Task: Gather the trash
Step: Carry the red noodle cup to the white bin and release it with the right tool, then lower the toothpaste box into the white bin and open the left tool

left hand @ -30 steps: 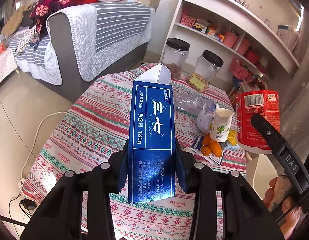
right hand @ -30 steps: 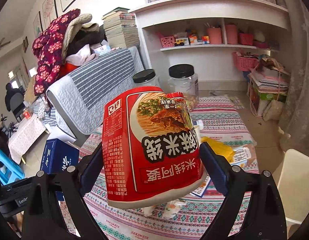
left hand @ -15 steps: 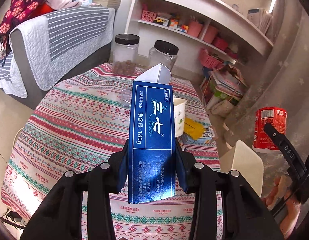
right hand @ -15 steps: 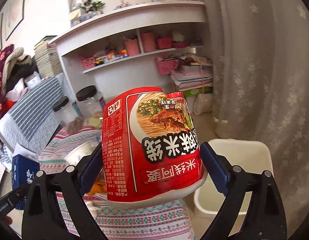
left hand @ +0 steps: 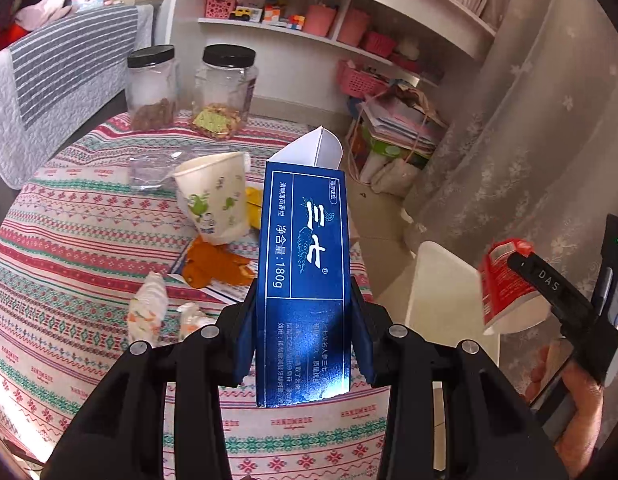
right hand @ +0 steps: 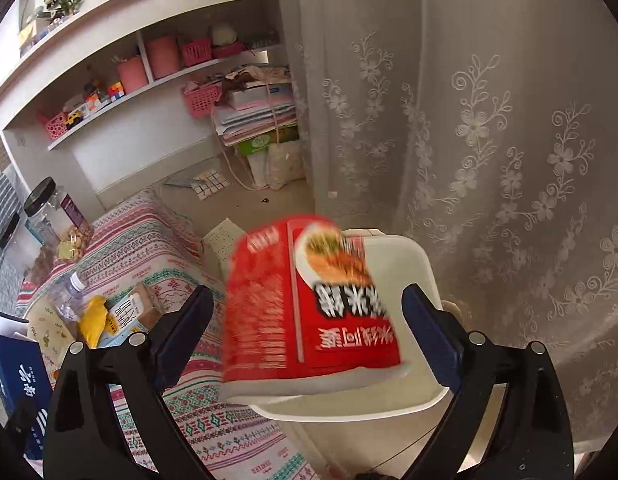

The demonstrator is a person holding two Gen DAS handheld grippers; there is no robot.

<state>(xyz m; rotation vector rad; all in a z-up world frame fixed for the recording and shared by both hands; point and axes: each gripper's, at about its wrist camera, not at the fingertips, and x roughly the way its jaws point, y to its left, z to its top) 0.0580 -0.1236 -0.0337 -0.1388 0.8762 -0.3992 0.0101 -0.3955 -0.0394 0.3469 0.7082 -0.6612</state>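
Note:
My left gripper point(left hand: 303, 292) is shut on a tall blue toothpaste box point(left hand: 305, 264) with its white top flap open, held above the table's right edge. My right gripper point(right hand: 307, 292) stands open over a white bin point(right hand: 423, 264). A red instant-noodle cup point(right hand: 309, 312), blurred, hangs between the jaws with a gap on each side, just above the bin's mouth. In the left wrist view the same cup point(left hand: 505, 280) shows at the right, above the bin point(left hand: 441, 280), with a hand under that gripper.
On the table with the patterned cloth point(left hand: 69, 248) lie a paper cup point(left hand: 213, 200), orange peel point(left hand: 217, 264), crumpled tissues point(left hand: 149, 308), a crushed clear bottle point(left hand: 153, 168) and two black-lidded jars point(left hand: 225, 88). A lace curtain point(right hand: 489, 140) hangs behind the bin; shelves stand beyond.
Both hands have swung right, from over the table toward the white bin. The right jaws have opened and the noodle cup has come loose between them. The left grip is unchanged.

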